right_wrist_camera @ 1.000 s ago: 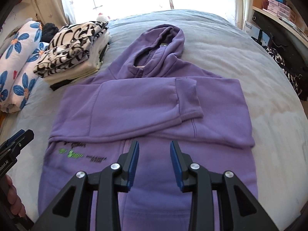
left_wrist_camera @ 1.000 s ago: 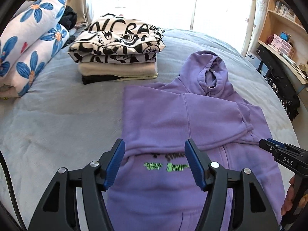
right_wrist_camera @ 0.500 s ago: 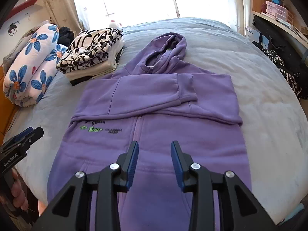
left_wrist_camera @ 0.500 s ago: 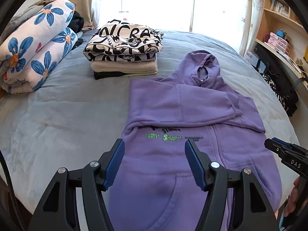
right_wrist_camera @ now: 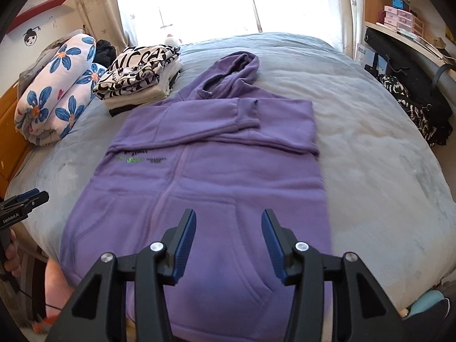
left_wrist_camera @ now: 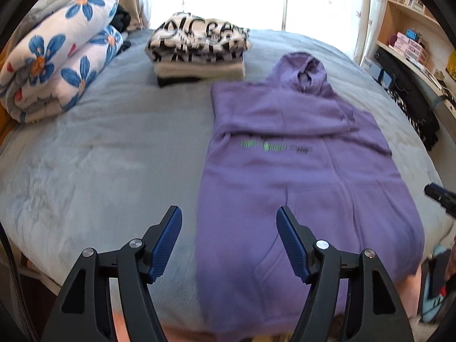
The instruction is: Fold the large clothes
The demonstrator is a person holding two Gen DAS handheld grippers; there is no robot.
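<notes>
A purple hoodie (right_wrist_camera: pixel 216 176) lies front up on the grey bed, hood toward the window, both sleeves folded across the chest, its hem hanging over the near edge. It also shows in the left wrist view (left_wrist_camera: pixel 299 176). My left gripper (left_wrist_camera: pixel 229 242) is open and empty above the hoodie's lower left edge; its tip shows at the left of the right wrist view (right_wrist_camera: pixel 25 202). My right gripper (right_wrist_camera: pixel 229 242) is open and empty above the front pocket; its tip shows at the right of the left wrist view (left_wrist_camera: pixel 440 196).
A stack of folded clothes (left_wrist_camera: pixel 199 54) with a black-and-white print on top sits at the back of the bed (left_wrist_camera: pixel 99 148). A rolled floral quilt (left_wrist_camera: pixel 54 68) lies at the left. Shelves and a dark bag (right_wrist_camera: pixel 413 85) stand at the right.
Both grippers have pulled back toward the near edge of the bed and risen, so more of the hoodie shows. The right gripper's jaws have widened. The hoodie has not moved.
</notes>
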